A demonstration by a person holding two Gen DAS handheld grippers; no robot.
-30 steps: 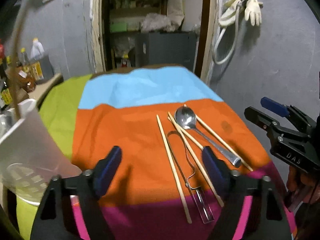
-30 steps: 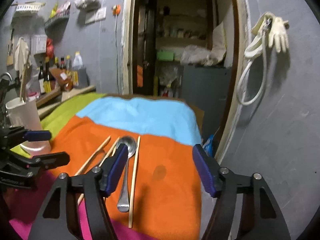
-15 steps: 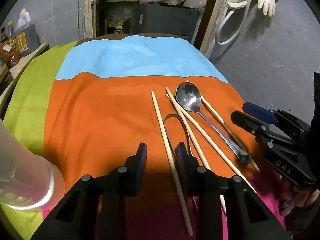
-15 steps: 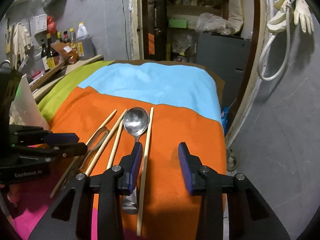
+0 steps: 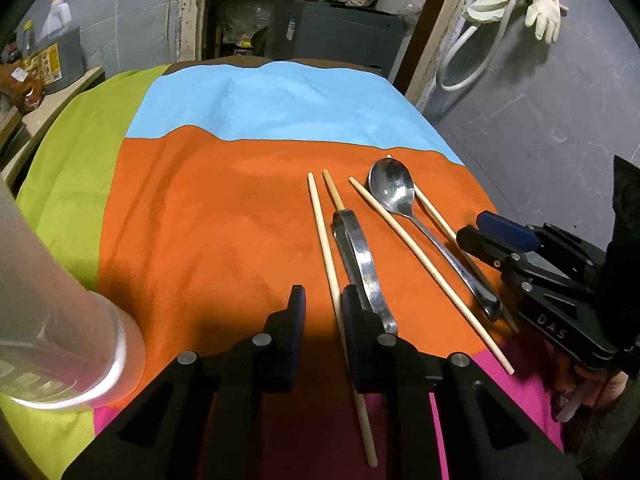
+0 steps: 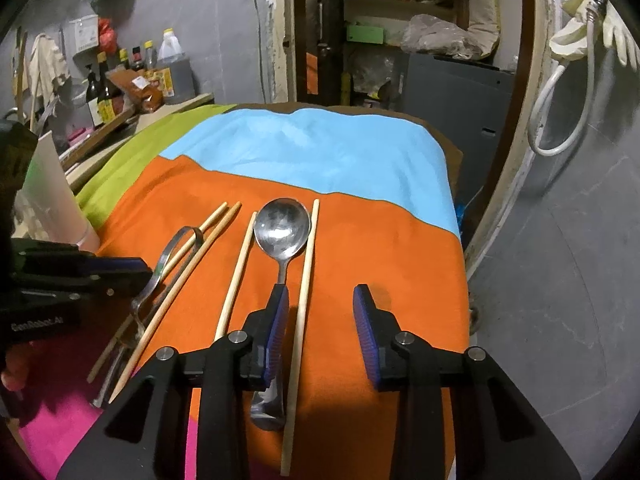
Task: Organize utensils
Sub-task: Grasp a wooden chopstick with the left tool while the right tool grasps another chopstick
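The left gripper (image 5: 322,308) is hovering low over the orange cloth (image 5: 208,220), its jaws just narrowed with one wooden chopstick (image 5: 325,240) between them, unpinched. The right gripper (image 6: 320,320) is also closing, gapped and gripping nothing, beside the metal spoon (image 6: 282,228) and metal tongs (image 5: 358,256).

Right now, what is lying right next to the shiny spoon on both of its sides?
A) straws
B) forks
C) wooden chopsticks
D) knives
C. In the right wrist view the spoon lies on the orange cloth with a wooden chopstick beside it on one side and another chopstick on the other.
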